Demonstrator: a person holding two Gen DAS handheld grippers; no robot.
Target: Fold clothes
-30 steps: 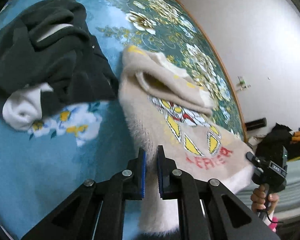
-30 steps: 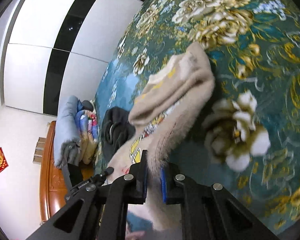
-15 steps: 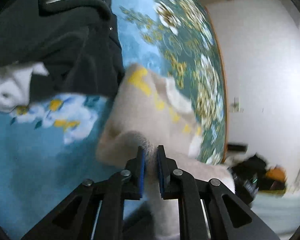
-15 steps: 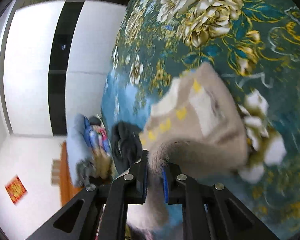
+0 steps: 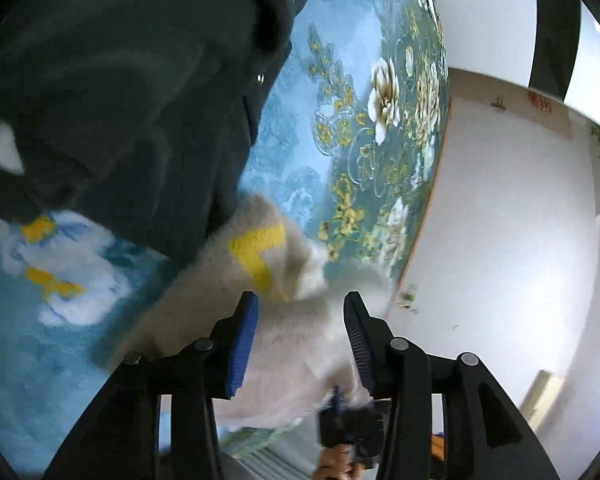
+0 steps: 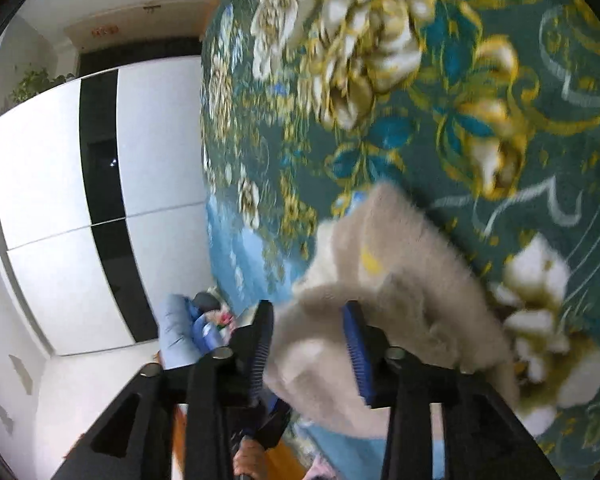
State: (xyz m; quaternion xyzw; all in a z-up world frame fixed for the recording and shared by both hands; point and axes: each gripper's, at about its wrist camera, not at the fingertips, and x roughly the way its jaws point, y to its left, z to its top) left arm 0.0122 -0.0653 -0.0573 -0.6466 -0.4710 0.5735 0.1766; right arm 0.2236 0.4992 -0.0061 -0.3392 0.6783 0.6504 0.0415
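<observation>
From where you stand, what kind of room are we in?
Probably a bedroom in a home. A teal floral-patterned bedspread covers a wide flat surface, a tall white-and-black panelled wardrobe lines one wall, and a fluffy beige sweater and dark green garment lie out for folding.

- beige sweater [image 5: 300, 344]: fuzzy long-pile knit, matt
- dark garment [image 5: 112, 92] at 10 o'clock: soft fleece-like cloth, matt
- floral blanket [image 6: 440, 128]: plush printed cloth, slight sheen
- left gripper [image 5: 298, 340], right gripper [image 6: 310, 350]: matt black plastic, ribbed blue pads
- wardrobe [image 6: 60, 200] at 9 o'clock: smooth glossy panels
</observation>
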